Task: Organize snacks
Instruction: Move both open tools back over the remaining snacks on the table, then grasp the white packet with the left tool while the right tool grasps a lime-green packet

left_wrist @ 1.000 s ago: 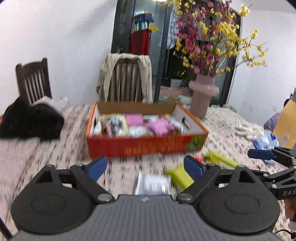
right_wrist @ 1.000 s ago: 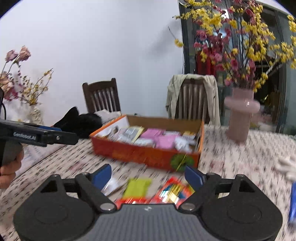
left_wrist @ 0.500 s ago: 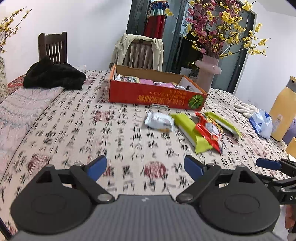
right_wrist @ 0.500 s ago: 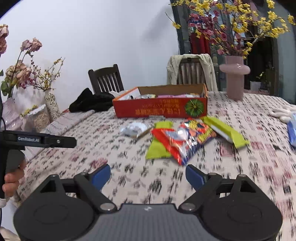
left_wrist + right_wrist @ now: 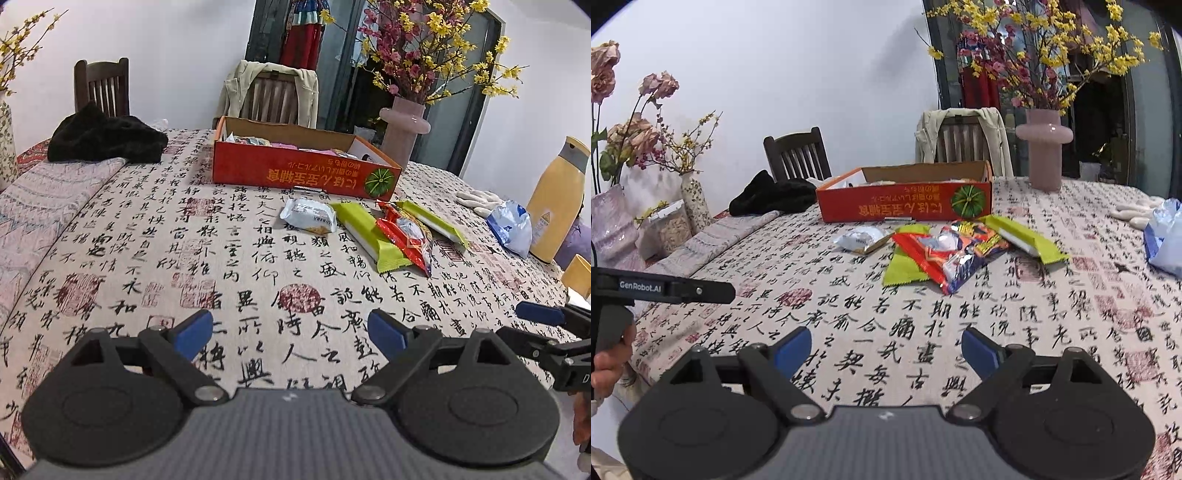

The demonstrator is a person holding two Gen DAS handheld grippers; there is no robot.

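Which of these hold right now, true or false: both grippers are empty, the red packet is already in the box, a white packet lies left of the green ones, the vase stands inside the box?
1. Both the left gripper and the right gripper are open and empty. True.
2. The red packet is in the orange box. False: it lies on the tablecloth, across a green packet.
3. A white packet lies left of the green ones. True.
4. The pink vase stands inside the box. False: it stands on the table behind it.
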